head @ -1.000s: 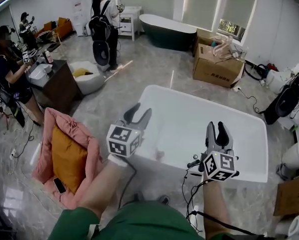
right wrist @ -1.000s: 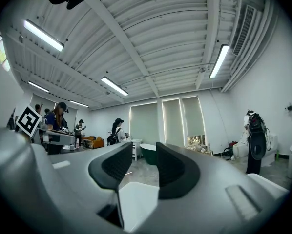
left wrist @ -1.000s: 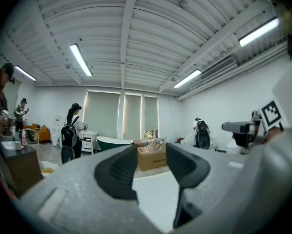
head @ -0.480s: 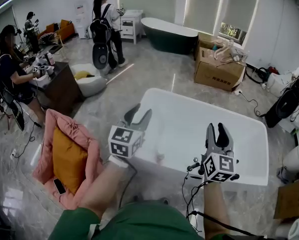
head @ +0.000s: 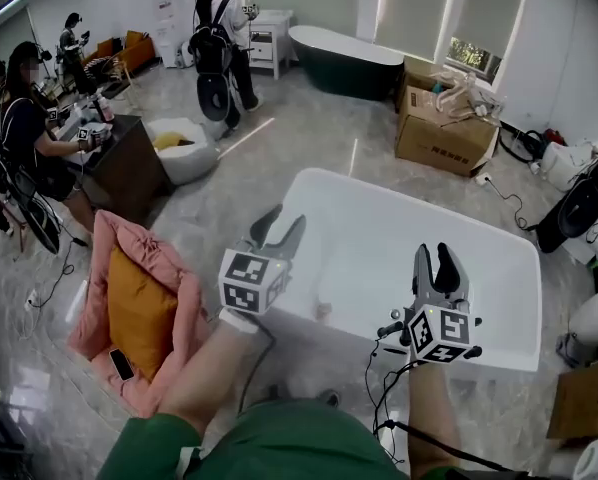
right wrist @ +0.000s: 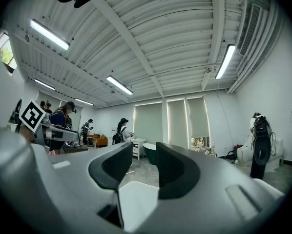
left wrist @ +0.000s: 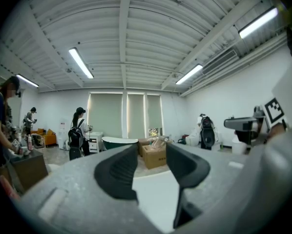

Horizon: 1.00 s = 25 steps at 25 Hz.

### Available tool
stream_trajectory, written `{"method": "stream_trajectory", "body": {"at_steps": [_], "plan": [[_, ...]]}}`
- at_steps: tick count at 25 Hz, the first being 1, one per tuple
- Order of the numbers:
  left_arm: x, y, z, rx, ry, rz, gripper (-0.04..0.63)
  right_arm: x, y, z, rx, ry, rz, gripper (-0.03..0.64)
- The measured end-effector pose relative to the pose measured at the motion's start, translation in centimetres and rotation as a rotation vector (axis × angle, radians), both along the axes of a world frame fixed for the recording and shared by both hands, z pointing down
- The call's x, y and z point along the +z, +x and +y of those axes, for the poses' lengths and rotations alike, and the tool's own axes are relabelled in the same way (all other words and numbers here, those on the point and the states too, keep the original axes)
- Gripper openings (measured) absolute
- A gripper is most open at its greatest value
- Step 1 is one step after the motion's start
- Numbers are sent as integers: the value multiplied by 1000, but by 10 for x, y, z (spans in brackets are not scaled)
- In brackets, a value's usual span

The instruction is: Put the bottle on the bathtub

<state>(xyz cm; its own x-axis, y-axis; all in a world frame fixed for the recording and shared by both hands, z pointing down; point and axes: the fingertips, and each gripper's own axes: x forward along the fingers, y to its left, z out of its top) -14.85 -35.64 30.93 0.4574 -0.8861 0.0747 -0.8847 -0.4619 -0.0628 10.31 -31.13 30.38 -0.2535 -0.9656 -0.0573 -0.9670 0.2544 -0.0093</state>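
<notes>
Both the left hand-held gripper (head: 282, 224) and the right hand-held gripper (head: 431, 256) were held level over the near side of the white bathtub (head: 379, 233). Each had its jaws slightly apart with nothing between them. A small pale object (head: 322, 311) sat at the tub's near edge between the two, possibly the bottle, though too small to tell.

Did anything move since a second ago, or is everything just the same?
The standing person with the backpack stepped nearer the white cabinet at the back. Nothing was grabbed or let go. The left gripper and right gripper stay open and empty over the white bathtub.
</notes>
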Motion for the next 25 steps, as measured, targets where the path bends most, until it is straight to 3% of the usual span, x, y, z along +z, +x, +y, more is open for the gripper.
{"method": "stream_trajectory", "body": {"at_steps": [25], "plan": [[17,17,-16,-39,-27,-16,181,15,19,-24,-59,-11,-30,140]]}}
